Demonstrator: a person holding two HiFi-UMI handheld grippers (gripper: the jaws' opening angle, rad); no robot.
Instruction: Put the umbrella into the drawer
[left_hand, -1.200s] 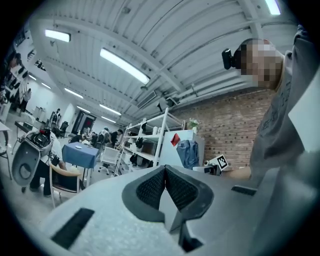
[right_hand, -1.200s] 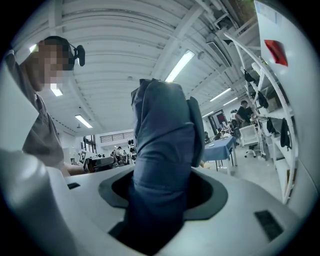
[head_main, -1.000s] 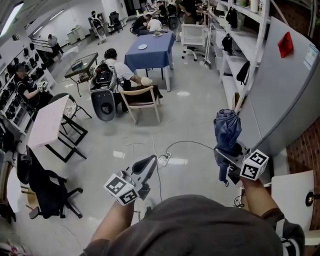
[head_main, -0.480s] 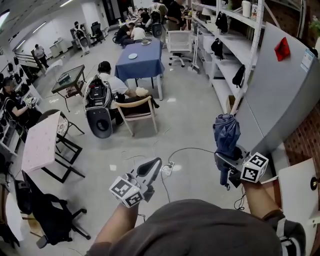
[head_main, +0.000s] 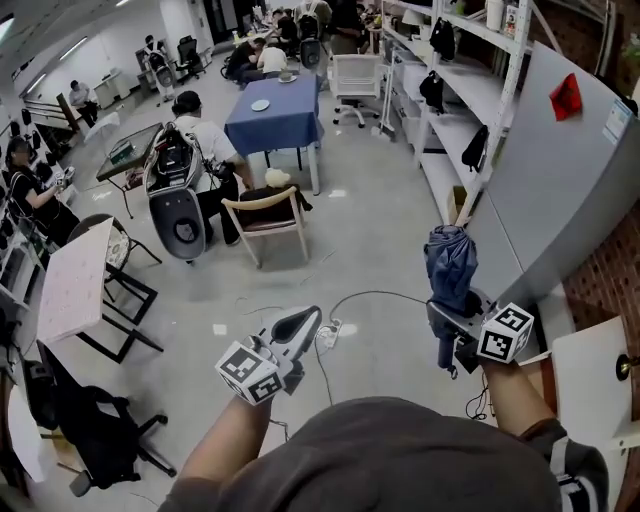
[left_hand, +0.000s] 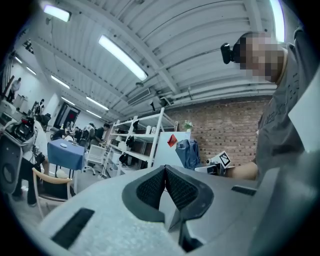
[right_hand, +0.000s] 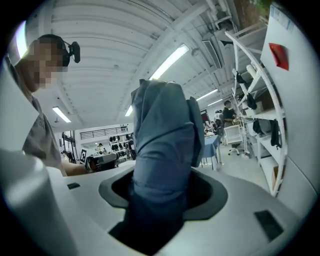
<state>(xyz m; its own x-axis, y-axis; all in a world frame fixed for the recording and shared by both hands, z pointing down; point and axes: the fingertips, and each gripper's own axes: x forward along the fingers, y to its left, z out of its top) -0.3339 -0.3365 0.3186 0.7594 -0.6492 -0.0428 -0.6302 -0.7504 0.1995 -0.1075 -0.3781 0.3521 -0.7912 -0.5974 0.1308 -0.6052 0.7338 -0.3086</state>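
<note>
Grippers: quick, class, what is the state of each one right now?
Left gripper: shut, nothing between the jaws.
Right gripper: shut on the umbrella.

Legible text, brands, numbers: none.
- marker cube (head_main: 247, 372) of left gripper (head_main: 303, 320): black-and-white square patterns only, no letters or digits.
- second marker cube (head_main: 503, 334), of right gripper (head_main: 450, 318): likewise patterns only.
- white label (head_main: 612, 121) at upper right of grey panel (head_main: 560, 190): printed, but too small to read.
- red tag (head_main: 566, 97) on same panel: no print to be made out.
</note>
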